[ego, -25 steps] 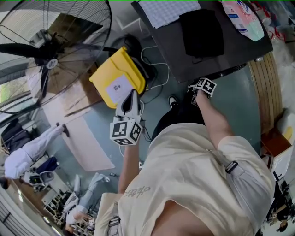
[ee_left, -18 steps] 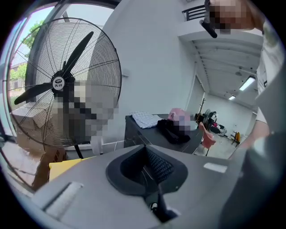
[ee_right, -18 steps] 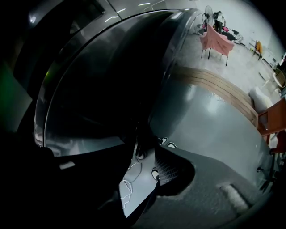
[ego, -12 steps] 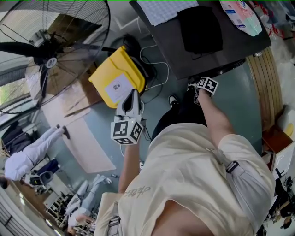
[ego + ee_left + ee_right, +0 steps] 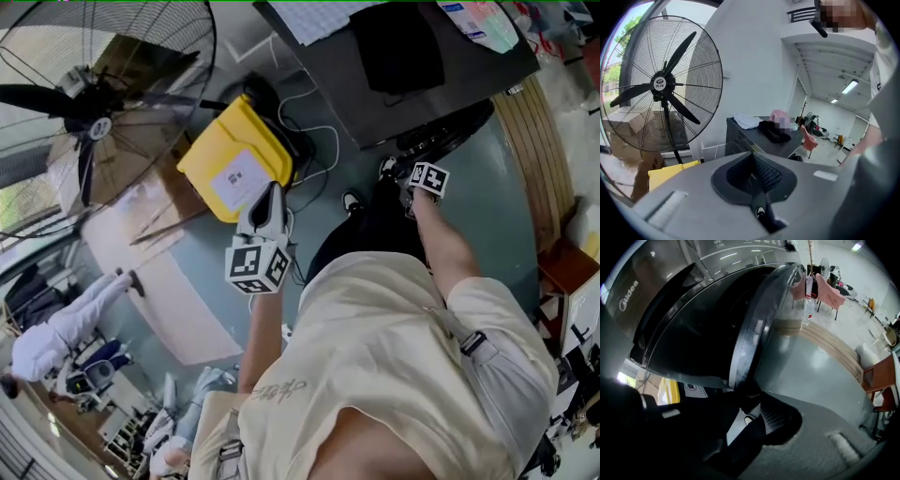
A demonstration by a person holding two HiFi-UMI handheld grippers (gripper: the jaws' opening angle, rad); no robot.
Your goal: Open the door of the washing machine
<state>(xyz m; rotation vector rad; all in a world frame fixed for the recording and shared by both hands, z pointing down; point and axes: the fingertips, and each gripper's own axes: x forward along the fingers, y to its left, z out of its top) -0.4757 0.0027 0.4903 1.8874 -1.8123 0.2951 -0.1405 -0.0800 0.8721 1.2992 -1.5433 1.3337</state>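
One fan (image 5: 94, 117) and a yellow bin (image 5: 239, 159) stand left on the grey floor (image 5: 506, 216). Our left gripper (image 5: 269, 199) hangs idle, jaws together on nothing. Our right gripper (image 5: 747, 401), its jaws just closing, clamps the door (image 5: 750, 333), already ajar at the washing machine (image 5: 497, 75) front. We judge the swing under way; next we pull wider.

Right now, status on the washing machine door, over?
Left gripper shut, empty, off to the side. Right gripper: jaws just closing, door rim between them, grip unclear. Door ajar. No obstruction seen.
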